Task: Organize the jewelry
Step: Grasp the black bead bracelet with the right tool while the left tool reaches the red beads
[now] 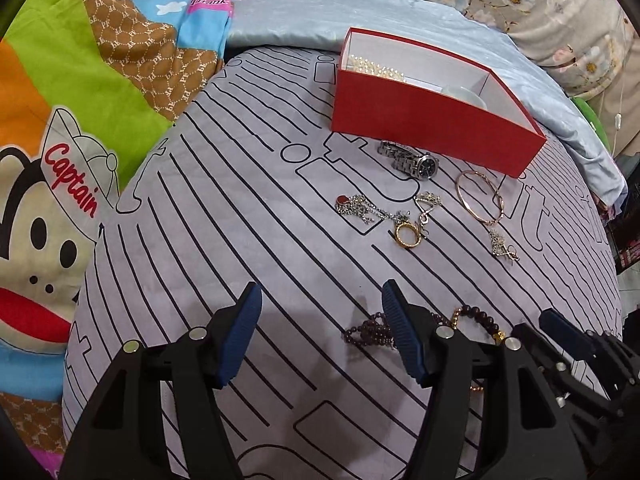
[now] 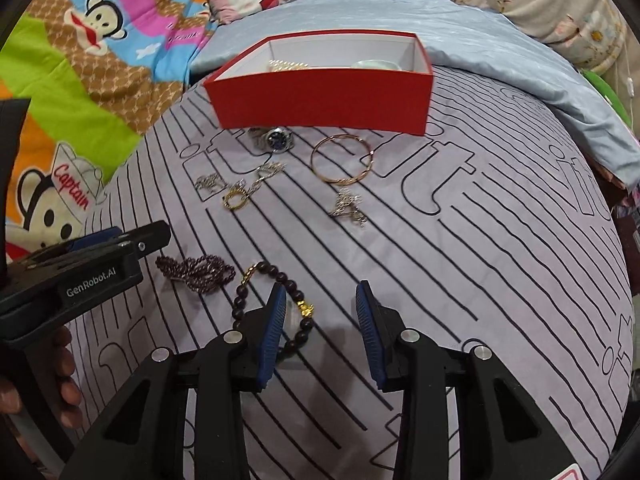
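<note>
On the striped grey cover lie a steel watch (image 2: 278, 138), a rose-gold bangle (image 2: 341, 180), a gold ring (image 2: 236, 200), silver chains (image 2: 348, 204) and a purple bead strand (image 2: 196, 270). A dark bead bracelet (image 2: 240, 300) lies under my right gripper (image 2: 321, 292). That gripper is open, and the bracelet's gold charm sits between the jaws, untouched. My left gripper (image 1: 320, 300) hangs open over bare cover, with the purple strand (image 1: 370, 334) just right of its right finger. Behind stands a red box (image 1: 432, 128) holding pearls (image 1: 372, 66) and a pale round piece (image 1: 464, 94).
A bright cartoon blanket (image 1: 80, 100) covers the left side. A pale blue sheet (image 1: 280, 16) and flowered bedding (image 1: 540, 8) lie behind the box. A hand (image 2: 60, 380) holds the left gripper at the left edge of the right wrist view.
</note>
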A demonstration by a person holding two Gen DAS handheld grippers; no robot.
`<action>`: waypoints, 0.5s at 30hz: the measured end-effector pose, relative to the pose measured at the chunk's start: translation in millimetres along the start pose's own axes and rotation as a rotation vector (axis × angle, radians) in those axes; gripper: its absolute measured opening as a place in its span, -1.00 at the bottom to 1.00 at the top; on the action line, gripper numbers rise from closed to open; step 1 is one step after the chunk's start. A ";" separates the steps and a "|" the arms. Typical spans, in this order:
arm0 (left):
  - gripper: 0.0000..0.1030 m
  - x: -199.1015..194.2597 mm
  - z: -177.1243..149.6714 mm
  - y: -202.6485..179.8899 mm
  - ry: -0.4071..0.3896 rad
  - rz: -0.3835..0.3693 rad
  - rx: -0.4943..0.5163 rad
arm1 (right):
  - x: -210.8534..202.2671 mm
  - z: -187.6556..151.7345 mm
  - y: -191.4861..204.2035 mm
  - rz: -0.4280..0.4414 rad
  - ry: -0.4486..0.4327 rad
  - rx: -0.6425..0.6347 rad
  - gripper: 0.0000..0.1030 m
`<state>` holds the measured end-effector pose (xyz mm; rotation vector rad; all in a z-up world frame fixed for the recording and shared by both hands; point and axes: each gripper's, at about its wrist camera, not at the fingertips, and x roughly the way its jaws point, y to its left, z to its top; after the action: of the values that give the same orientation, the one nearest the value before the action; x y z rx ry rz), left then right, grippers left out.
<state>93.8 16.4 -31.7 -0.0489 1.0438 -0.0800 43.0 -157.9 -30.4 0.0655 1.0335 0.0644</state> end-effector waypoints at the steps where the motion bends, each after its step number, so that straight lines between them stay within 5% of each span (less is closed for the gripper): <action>1: 0.17 -0.4 -0.7 0.0 -0.001 0.000 0.000 | 1.6 -1.3 1.5 0.004 0.005 -0.003 -0.36; 15: 0.17 -0.8 -4.0 -1.0 0.008 0.006 0.001 | 16.4 -11.6 5.5 0.001 0.039 -0.025 -0.79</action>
<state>89.9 15.5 -33.0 -0.0445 1.0522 -0.0752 41.3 -150.7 -50.0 0.0421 1.0714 0.0794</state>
